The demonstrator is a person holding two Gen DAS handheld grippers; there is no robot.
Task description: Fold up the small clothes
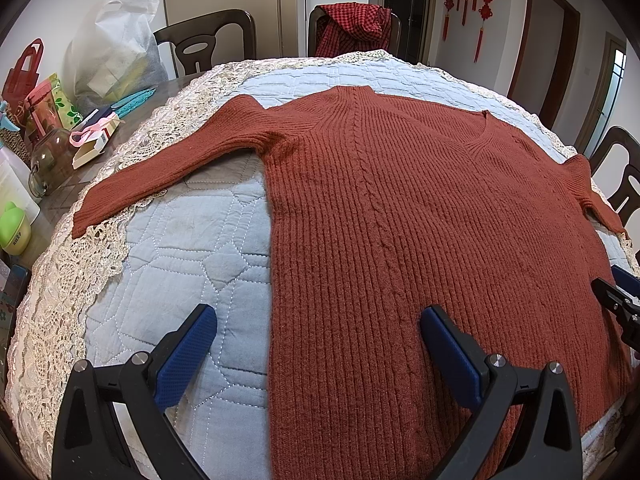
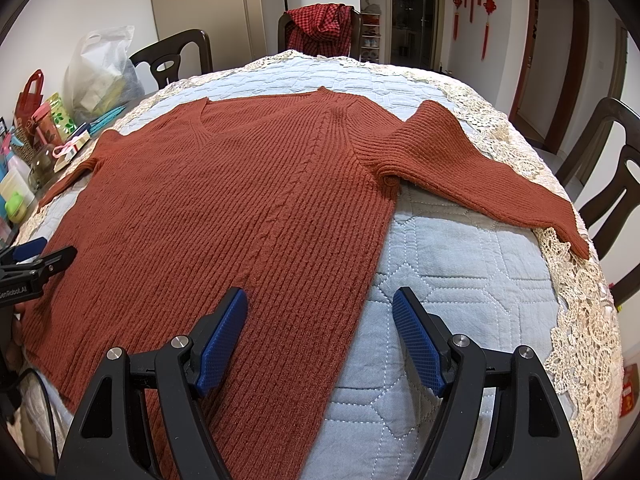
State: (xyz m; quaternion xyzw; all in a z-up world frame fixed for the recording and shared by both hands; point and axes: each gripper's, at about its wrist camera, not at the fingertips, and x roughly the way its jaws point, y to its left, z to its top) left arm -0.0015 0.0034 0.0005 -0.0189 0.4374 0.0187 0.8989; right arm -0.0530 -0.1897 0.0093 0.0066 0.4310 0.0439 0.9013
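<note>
A rust-red ribbed V-neck sweater (image 1: 400, 208) lies flat, front up, on a pale blue quilted cloth (image 1: 192, 256); both sleeves are spread out to the sides. It also shows in the right wrist view (image 2: 240, 200). My left gripper (image 1: 318, 320) is open and empty above the sweater's left side edge near the hem. My right gripper (image 2: 320, 304) is open and empty above the sweater's right side edge near the hem. Each gripper shows at the edge of the other's view: the right gripper (image 1: 616, 300), the left gripper (image 2: 36, 264).
The quilt has a cream lace border (image 1: 60, 300) and covers a table. Bags, boxes, a glass jar (image 1: 48, 164) and a green cup (image 1: 14, 228) crowd the table's left side. Dark wooden chairs (image 2: 616, 176) stand around; one holds a red checked garment (image 1: 356, 28).
</note>
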